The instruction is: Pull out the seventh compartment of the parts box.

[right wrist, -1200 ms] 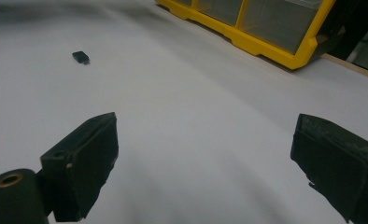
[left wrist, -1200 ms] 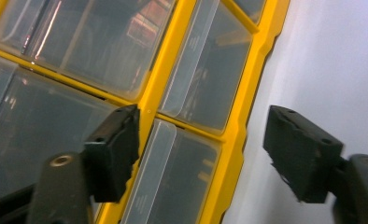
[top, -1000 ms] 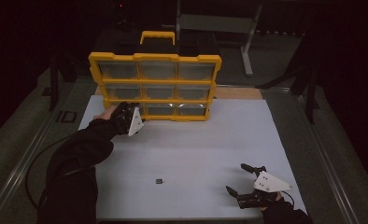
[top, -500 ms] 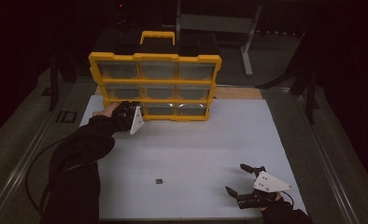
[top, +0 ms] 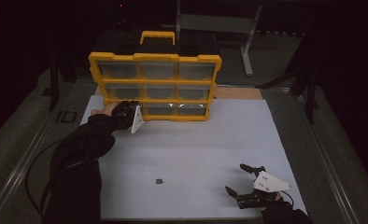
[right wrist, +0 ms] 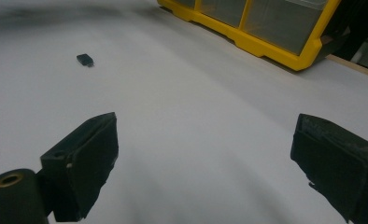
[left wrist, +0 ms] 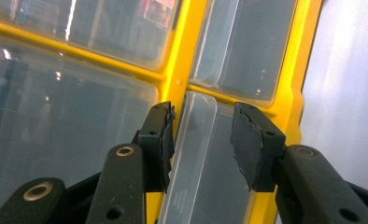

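Note:
A yellow drawer cabinet [top: 155, 57] with clear drawers stands upright at the back of the white table [top: 191, 140]. My left gripper [top: 136, 110] is up against its bottom left drawer. In the left gripper view the jaws have just been closing on either side of that drawer's clear pull tab [left wrist: 194, 154]. The left gripper [left wrist: 201, 140] has one pad at the tab's edge, and a small gap shows at the other pad. My right gripper [top: 234, 177] rests open near the table's front right corner, with nothing between its pads [right wrist: 84, 163].
A small black part [top: 159, 180] lies on the white table toward the front middle, and the right gripper view has this black part [right wrist: 85, 59] at its upper left. The cabinet's yellow base [right wrist: 266, 46] crosses the top of that view. Dark floor surrounds the table.
The left hand has edged slightly closer to the cabinet's bottom row. The right gripper has stayed where it was.

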Tool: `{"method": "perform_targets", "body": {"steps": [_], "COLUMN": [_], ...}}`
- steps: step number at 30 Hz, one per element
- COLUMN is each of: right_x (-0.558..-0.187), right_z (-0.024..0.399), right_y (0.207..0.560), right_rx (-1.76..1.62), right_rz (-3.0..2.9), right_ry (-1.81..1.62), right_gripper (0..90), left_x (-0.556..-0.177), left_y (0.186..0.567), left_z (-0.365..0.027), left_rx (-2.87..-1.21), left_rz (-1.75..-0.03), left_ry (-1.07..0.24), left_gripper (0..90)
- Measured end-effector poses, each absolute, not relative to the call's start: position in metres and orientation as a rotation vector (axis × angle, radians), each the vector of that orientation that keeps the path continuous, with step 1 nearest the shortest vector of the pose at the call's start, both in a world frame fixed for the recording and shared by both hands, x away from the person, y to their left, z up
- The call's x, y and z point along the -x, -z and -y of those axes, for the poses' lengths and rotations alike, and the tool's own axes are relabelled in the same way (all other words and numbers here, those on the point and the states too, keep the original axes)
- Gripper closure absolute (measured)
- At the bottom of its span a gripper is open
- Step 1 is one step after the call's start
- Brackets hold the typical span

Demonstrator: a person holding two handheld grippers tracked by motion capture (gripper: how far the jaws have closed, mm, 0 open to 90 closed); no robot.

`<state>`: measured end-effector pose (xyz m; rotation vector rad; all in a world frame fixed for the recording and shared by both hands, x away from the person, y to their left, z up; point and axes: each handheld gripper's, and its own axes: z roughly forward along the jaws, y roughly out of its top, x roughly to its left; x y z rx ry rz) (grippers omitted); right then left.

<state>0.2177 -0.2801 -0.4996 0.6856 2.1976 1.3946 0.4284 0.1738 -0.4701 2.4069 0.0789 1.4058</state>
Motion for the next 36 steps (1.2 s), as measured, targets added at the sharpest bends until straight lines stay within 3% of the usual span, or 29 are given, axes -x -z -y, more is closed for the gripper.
{"method": "perform_targets", "body": {"steps": [14, 18, 36], "right_x": [-0.2179, -0.2178, -0.2184], "right_z": [0.28, 0.2798, 0.2805], "right_y": [0.4996, 0.4996, 0.4997], "right_rx": [-0.689, -0.689, -0.691], "right_rz": [-2.199, -2.2, -2.197], "right_ry": [-1.393, -1.393, -1.393], "right_gripper": [7.6, 7.7, 7.7], "left_x": [-0.4302, -0.4292, -0.4309], "left_y": [0.4697, 0.4709, 0.4702], "left_z": [-0.1709, -0.169, -0.164], "left_rx": [-2.434, -2.457, -2.502], "left_rz": [-0.062, -0.01, 0.011], "left_ry": [-1.432, -1.495, -1.513], "left_gripper": [65.8, 68.7, 73.1]}}
